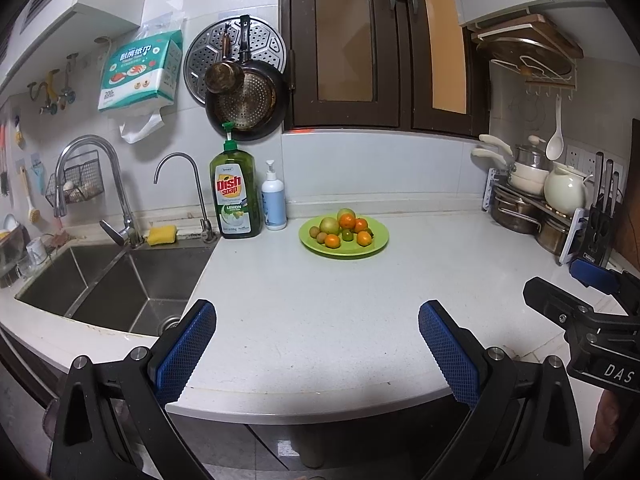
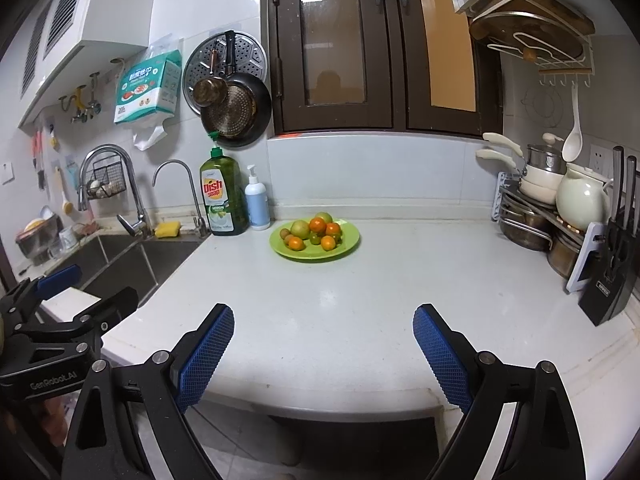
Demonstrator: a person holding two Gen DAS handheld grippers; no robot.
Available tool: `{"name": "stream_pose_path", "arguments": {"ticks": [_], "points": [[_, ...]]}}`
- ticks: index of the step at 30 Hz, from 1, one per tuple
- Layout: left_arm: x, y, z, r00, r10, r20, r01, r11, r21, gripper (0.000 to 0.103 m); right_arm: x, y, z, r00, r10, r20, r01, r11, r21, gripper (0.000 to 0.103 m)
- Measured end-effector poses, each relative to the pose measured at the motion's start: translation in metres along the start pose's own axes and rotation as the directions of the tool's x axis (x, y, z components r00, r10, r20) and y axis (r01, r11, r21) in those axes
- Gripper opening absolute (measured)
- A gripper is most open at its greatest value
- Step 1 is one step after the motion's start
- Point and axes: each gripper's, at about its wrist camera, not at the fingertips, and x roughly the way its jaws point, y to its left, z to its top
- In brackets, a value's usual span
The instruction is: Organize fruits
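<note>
L gripper [image 1: 316, 344] & R gripper [image 2: 324, 344]: jaws wide apart, empty, near counter [image 1: 320, 300] edge. Fruits [image 1: 345, 230] all piled on green plate [image 1: 376, 246]; stage unclear—grip round ones gently.

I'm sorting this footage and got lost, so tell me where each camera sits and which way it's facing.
Left wrist view: sits on the left gripper at the counter's front edge, facing the back wall; its own open blue-padded fingers show, and the right gripper pokes in at right.
Right wrist view: sits on the right gripper, facing the same way; its own open fingers show, with the left gripper at left.
Both share the green plate of fruit, the dish soap bottle and the sink.
</note>
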Motion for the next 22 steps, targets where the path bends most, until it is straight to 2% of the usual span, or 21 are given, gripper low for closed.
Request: {"name": "stream_pose_path", "arguments": {"ticks": [22], "points": [[-0.0024, 0.0024, -0.0009, 1.000, 0.005, 0.002, -0.005, 1.000, 0.000, 0.103, 0.0001, -0.0003, 0.0010, 1.000, 0.007, 0.005, -0.007, 1.000, -0.011, 0.092]]}}
